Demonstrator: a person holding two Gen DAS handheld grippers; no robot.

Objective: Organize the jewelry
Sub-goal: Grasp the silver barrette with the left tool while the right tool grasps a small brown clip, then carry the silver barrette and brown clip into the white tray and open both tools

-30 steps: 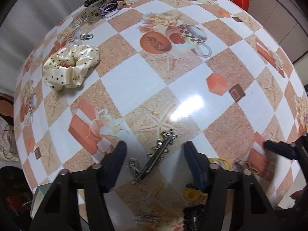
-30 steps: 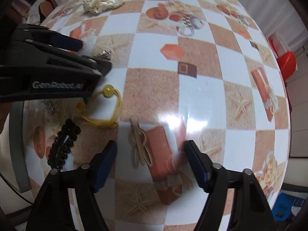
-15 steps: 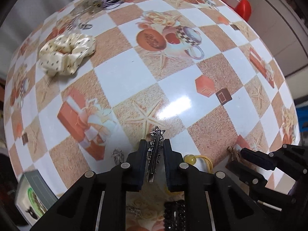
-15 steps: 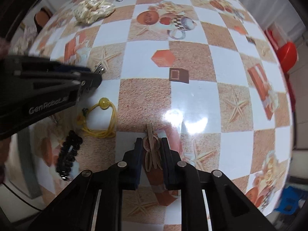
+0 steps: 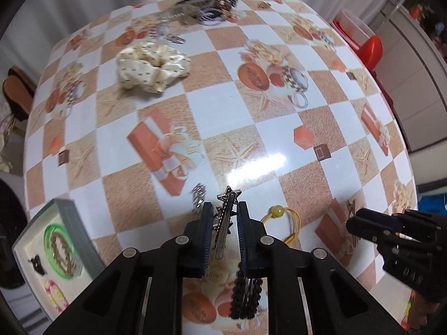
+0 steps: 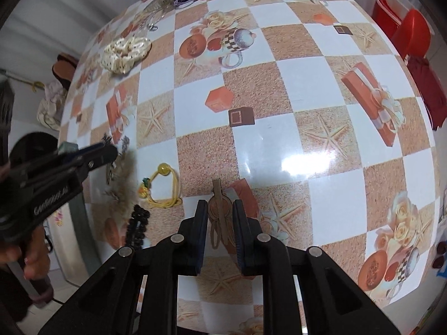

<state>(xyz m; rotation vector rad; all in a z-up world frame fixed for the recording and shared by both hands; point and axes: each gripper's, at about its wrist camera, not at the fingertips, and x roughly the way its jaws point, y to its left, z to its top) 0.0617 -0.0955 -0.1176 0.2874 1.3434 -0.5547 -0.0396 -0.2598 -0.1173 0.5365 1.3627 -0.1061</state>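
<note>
1. Left gripper [image 5: 225, 217] clamped on a slim silver metal hair clip [image 5: 226, 215] topped with small stars; clip upright between the ribbed dark pads, lifted clear of the tablecloth [image 5: 223, 106].
2. Right gripper [image 6: 220, 217] clenched on a flat bronze-brown clip [image 6: 220, 212] with a rounded body and narrow tip, likewise raised off the cloth.
3. Glossy checked oilcloth, white and sandy squares printed with starfish, gift boxes and cups.
4. Near the front edge: a yellow elastic cord loop [image 5: 290, 223] with a round bead, and a bumpy black beaded clip [image 5: 245, 293].
5. Toward the far left: a cream satin scrunchie [image 5: 153, 67] with dark dots; at the far edge, a tangled heap of hair accessories [image 5: 201, 8], blurred, perhaps claws and coils.
6. Left view only: an open box [image 5: 81, 231] at the front-left corner, holding a green ring and small pieces.
7. Right view only: a hand [image 6: 33, 254] gripping the left tool's handle.
</note>
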